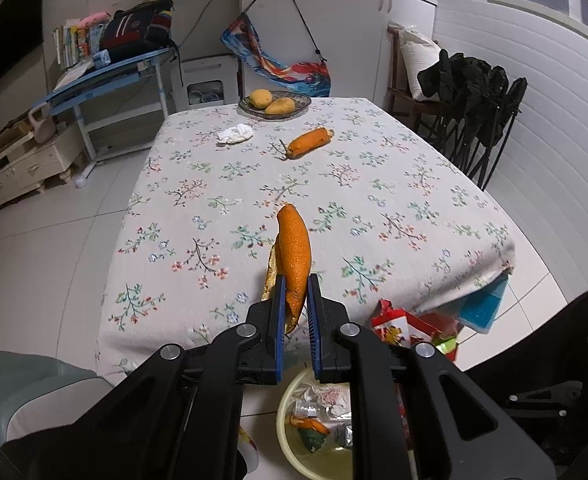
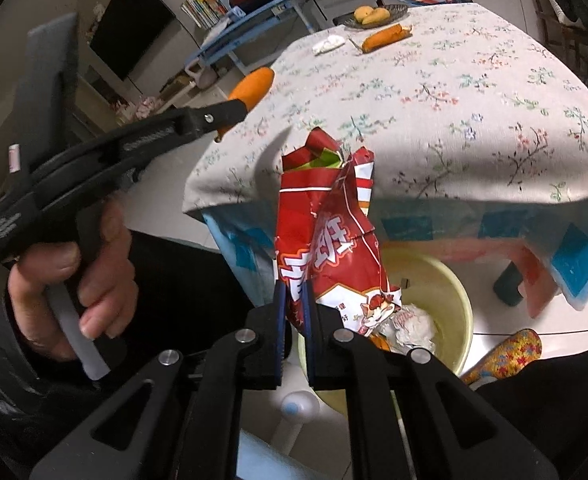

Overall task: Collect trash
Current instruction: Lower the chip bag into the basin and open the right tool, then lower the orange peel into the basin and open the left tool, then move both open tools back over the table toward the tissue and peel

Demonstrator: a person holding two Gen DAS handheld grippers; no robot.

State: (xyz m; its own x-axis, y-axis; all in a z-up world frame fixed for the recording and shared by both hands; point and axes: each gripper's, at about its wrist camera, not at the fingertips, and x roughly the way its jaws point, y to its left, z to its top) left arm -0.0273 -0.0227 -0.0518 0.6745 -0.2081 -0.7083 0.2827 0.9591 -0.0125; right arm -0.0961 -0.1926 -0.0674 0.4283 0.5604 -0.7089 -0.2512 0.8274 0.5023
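Two pieces of trash in hand, both off the worktop [image 1: 374, 184]; left tool [image 1: 294, 312] pinching a curl of orange peel [image 1: 294, 248] near its lower end, right tool [image 2: 294, 316] pressed tight on the lower part of a red snack wrapper [image 2: 326, 240], hanging above the pale yellow waste basin [image 2: 450, 300] on the floor by the worktop's near edge.

Judged light, both of them; peel stiff enough to stand up from the jaws yet springy, dimpled skin outside, pale pith inside, likely a little waxy, so best held across its width and well in from the tip; wrapper thin, crinkly, glossy film, apt to slide or flutter, best taken where creased and doubled, as now; neither fragile, neither needing much squeeze.

Still lying on the flowered cloth: a second curl of orange peel [image 1: 310, 142] with a dry stem, rolled into a tube, easiest taken across the roll; just left of it a crumpled white tissue [image 1: 235, 134], soft, weightless, collapsing under any grip, so a deep pinch into the wad. Beyond them, a dark glass dish [image 1: 302, 105] with two yellow mangoes, presumably not trash.

Basin smooth plastic, round, already holding wrappers, tissue and a clear bottle; release over its middle judged safest for such drifting scraps.
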